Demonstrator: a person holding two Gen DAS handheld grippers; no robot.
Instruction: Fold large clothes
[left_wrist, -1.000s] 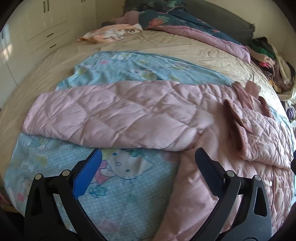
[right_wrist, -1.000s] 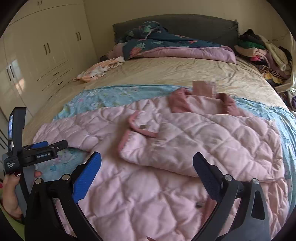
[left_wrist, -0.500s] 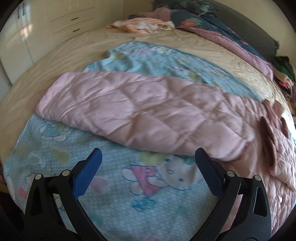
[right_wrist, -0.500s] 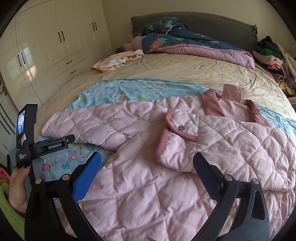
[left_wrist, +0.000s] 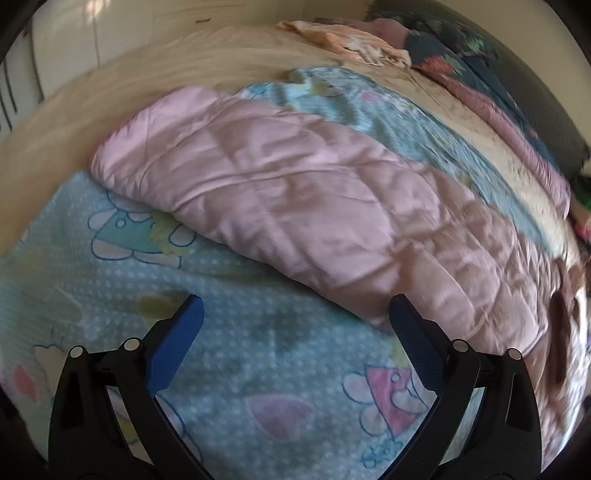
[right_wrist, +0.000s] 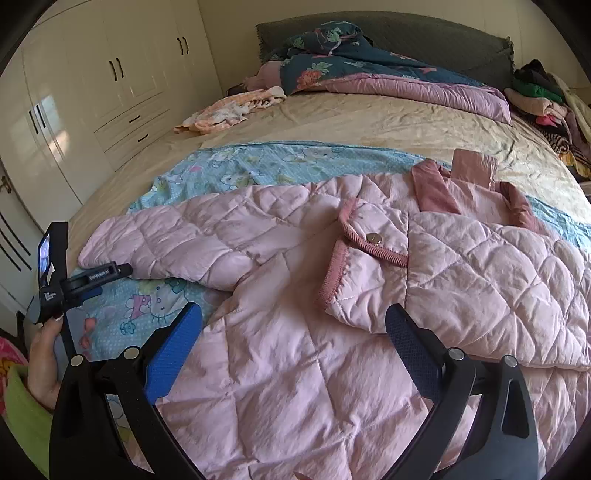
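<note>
The left claw (left_wrist: 291, 314) hovers with its blue-padded fingers spread wide and empty, above the pale blue cartoon-print cotton sheet (left_wrist: 258, 354) just near of the coat's outstretched sleeve (left_wrist: 280, 206). The right claw (right_wrist: 293, 317) is likewise agape and holds nothing, poised over the body of the pale pink quilted puffer coat (right_wrist: 295, 369). The coat lies flat across the near half of the bed (right_wrist: 369, 125), its diamond stitching puffy and creased, one sleeve stretched left, the other folded over the chest with a darker pink ribbed cuff (right_wrist: 347, 251) and a round gold snap. The collar points far. At the far end lie a crumpled dark floral quilt (right_wrist: 332, 62) and a grey headboard; cream wardrobe doors (right_wrist: 110, 74) line the left wall.
</note>
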